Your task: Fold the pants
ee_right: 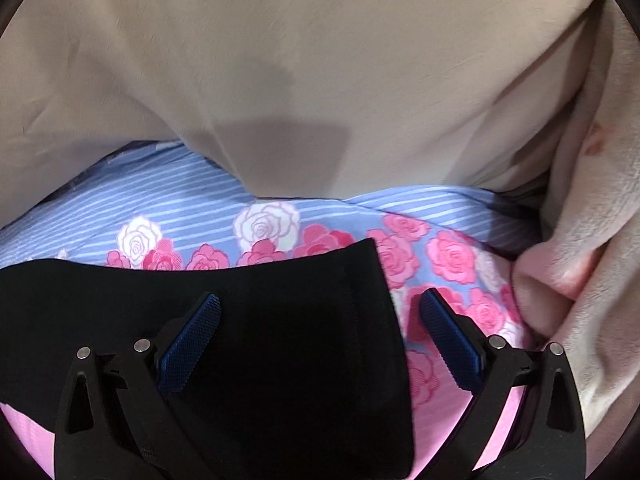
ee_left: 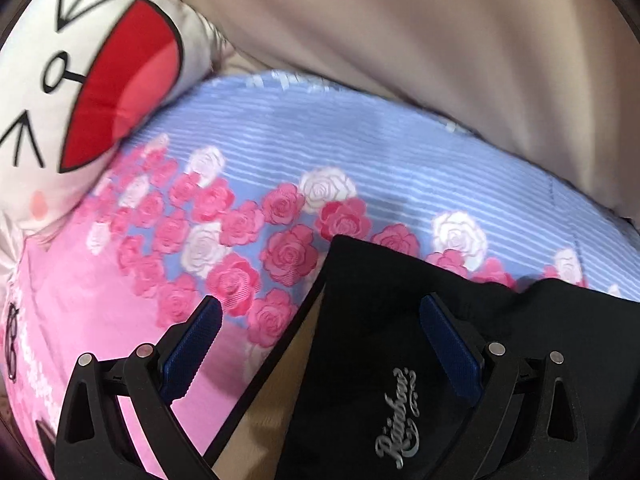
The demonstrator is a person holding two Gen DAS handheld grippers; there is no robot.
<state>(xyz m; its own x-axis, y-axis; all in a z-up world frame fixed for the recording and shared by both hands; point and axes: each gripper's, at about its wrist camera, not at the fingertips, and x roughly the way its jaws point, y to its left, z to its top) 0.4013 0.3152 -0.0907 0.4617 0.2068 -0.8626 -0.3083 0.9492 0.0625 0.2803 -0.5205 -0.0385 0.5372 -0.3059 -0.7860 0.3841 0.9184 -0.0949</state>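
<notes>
Smooth black pants point(ee_left: 400, 360) with a silver script logo point(ee_left: 396, 420) lie flat on a rose-printed, blue-striped bedsheet point(ee_left: 320, 152). Both the left tool point(ee_left: 320, 320) and right tool point(ee_right: 320, 316) hover spread apart over the fabric, their blue textured pads point(ee_right: 192, 344) gripping nothing.

A home bedroom, a bed spread with a blue-striped and pink rose-printed cotton sheet point(ee_left: 280, 152), a white cartoon-face pillow with a big red mouth point(ee_left: 60, 92), a plain beige duvet point(ee_right: 320, 60), a fluffy pale pink fleece blanket point(ee_right: 592, 240)
</notes>
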